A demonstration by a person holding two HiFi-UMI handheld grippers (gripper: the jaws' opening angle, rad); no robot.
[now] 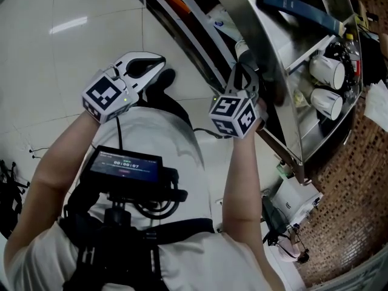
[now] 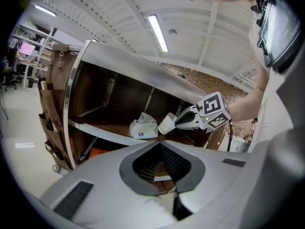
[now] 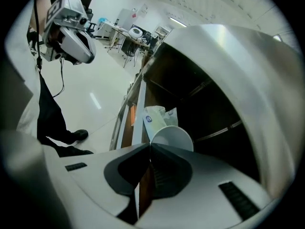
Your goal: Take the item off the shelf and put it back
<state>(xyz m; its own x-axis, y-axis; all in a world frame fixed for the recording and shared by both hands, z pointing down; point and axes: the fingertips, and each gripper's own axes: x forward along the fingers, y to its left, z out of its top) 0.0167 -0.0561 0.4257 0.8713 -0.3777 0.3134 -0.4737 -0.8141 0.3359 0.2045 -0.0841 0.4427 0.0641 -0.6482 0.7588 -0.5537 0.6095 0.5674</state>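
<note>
Closest to the head camera, a small lit screen [image 1: 126, 164] is sitting on the person's chest rig, with both arms reaching out beyond it. Further out, the right gripper [image 3: 149, 148] is pinching the rim of a white paper cup [image 3: 172, 136], its jaws pressing together on the thin wall. It is holding the cup tilted inside the metal shelf [image 2: 97, 131], just beside a crumpled white packet [image 2: 143, 128]; whether the cup is touching the board cannot be told. The left gripper [image 2: 159, 143] is hanging well apart from the shelf, over the pale floor [image 1: 73, 53], its jaws lying together with nothing between them.
</note>
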